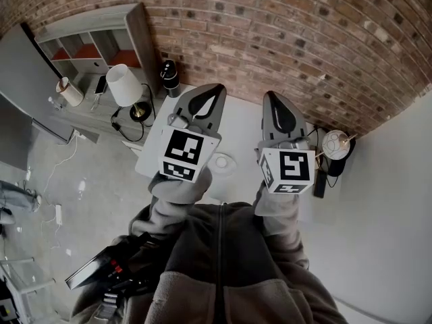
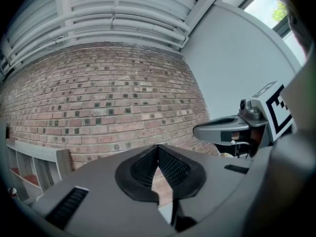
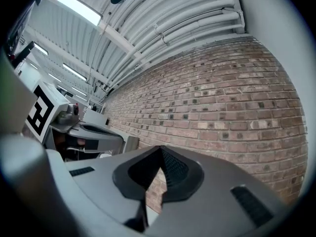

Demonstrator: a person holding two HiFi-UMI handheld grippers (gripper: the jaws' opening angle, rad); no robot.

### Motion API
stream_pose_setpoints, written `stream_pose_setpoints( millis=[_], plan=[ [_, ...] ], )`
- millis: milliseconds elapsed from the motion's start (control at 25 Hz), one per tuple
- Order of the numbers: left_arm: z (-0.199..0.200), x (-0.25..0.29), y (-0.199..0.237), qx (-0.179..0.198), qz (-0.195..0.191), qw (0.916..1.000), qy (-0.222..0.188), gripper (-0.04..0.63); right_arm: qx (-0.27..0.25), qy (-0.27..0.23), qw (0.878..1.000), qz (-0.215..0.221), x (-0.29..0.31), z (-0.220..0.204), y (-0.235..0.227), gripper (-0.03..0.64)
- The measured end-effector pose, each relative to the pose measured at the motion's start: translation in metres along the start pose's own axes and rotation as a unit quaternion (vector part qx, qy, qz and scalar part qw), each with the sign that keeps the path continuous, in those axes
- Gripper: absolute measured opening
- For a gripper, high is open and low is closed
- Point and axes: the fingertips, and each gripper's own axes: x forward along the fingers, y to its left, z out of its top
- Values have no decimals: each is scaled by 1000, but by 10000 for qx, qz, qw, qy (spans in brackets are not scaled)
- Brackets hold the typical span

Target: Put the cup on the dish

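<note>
The left gripper (image 1: 213, 92) partly hides the dish (image 1: 227, 162).

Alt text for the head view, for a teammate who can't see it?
A person in a fleece jacket holds the left gripper and right gripper side by side over a white table by a brick wall, both shut and empty. A small round white item, cup or dish unclear, lies on the table between them.

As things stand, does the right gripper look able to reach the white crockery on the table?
Probably yes: the crockery lies uncovered left of the right gripper, though its jaws are shut and aimed at the wall.
</note>
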Motion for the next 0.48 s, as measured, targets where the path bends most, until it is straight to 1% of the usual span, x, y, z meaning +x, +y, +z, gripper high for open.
stream_pose_setpoints(
  millis=[480],
  plan=[
    [-2, 3, -8, -25, -103, 9999, 31, 6, -36, 58, 10000, -2, -3, -3, 1, 3]
  ],
)
